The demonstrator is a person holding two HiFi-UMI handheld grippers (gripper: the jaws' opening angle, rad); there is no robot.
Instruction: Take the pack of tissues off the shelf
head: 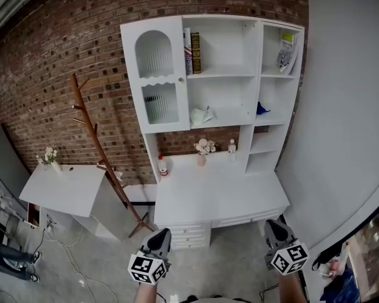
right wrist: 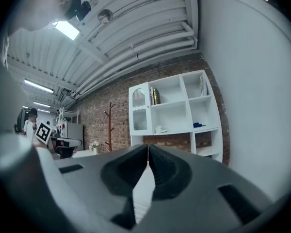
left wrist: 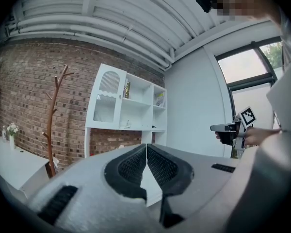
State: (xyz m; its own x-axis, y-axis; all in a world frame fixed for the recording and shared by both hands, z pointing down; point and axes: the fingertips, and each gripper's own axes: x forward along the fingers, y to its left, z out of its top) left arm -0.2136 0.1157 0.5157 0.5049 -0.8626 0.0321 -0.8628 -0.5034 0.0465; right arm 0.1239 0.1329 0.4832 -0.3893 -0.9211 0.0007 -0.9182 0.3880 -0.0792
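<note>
Left gripper (left wrist: 146, 148): grey jaws pressed together, nothing between them. Right gripper (right wrist: 148, 148): same, jaws together and empty. In the head view we see both held low, side by side, in front of the white wooden desk-and-shelf unit (head: 226, 75) on the red brick wall (head: 63, 55), and well apart from it.

The white soft pack of tissues (head: 201, 115) lies on the middle open shelf, just right of the white cabinet door with ribbed glass (head: 156, 74). Neither gripper touches it. One shelf up we see an upright brown book (head: 196, 52), and a small blue object (head: 262, 110) sits in the compartment to the right of the tissues. A small vase of pale flowers (head: 204, 149) stands on the desktop below. A brown wooden coat rack (head: 98, 147) leans left of the unit.
</note>
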